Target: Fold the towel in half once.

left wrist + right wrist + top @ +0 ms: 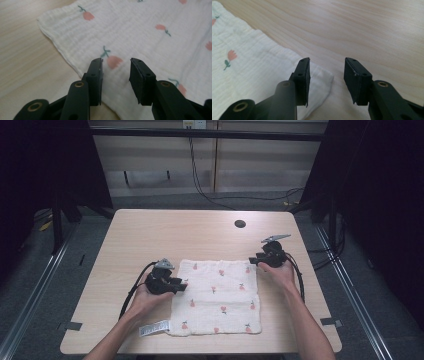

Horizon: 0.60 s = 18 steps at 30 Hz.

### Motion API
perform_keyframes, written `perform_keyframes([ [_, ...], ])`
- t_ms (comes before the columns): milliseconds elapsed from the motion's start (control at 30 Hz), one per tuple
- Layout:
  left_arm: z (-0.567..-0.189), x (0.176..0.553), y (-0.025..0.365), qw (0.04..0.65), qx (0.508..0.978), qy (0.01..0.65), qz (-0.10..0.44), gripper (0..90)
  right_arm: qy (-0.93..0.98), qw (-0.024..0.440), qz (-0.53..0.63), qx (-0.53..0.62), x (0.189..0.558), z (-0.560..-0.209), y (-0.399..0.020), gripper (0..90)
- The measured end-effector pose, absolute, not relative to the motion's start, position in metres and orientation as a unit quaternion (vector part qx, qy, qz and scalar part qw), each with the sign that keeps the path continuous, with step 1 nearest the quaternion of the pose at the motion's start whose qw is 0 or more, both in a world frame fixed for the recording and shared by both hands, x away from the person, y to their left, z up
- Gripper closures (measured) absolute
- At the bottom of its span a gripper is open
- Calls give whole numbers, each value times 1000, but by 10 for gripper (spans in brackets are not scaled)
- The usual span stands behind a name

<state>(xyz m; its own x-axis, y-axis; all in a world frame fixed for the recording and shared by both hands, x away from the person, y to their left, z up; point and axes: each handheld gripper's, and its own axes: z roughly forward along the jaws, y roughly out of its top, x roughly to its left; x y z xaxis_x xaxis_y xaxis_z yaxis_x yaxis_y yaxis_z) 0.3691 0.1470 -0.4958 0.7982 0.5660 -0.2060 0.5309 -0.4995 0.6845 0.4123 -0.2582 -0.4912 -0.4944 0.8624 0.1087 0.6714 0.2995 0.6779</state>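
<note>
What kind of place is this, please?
Probably a lab recording booth: black curtains flank a wooden table, floor rails run alongside, and cables trail behind. A cloth lies on the table.

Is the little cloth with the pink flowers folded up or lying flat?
Mostly flat. The cloth lies spread on the table, its edges showing all round; a faint crease near its front may be a fold, which I cannot tell.

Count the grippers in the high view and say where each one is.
2. The left gripper sits at the left edge of the white printed cloth, about halfway along it. The right gripper sits at the cloth's far right corner. Neither holds the cloth.
</note>
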Motion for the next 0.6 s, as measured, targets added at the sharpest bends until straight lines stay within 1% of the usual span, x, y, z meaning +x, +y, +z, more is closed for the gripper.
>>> perform_keyframes([
  [167, -494, 385, 153, 392, 857, 333, 35, 608, 802, 140, 335, 474, 415, -497, -255, 590],
  [267, -495, 390, 156, 399, 850, 342, 33, 594, 800, 145, 328, 481, 416, -499, -255, 601],
  [300, -495, 394, 160, 407, 842, 354, 33, 593, 803, 144, 326, 478, 416, -500, -255, 605],
  [400, -497, 397, 163, 414, 834, 362, 30, 586, 800, 140, 329, 482, 416, -500, -256, 606],
  [467, -499, 400, 164, 411, 833, 370, 32, 571, 799, 134, 329, 485, 415, -500, -256, 662],
  [500, -501, 401, 165, 410, 832, 373, 30, 571, 799, 134, 329, 485, 415, -500, -256, 662],
  [533, -502, 402, 165, 407, 833, 373, 34, 571, 799, 136, 329, 484, 414, -500, -255, 726],
  [567, -503, 403, 164, 404, 834, 374, 37, 571, 799, 136, 329, 484, 414, -500, -255, 726],
  [600, -504, 404, 164, 403, 834, 374, 37, 571, 800, 135, 327, 485, 414, -500, -255, 768],
])
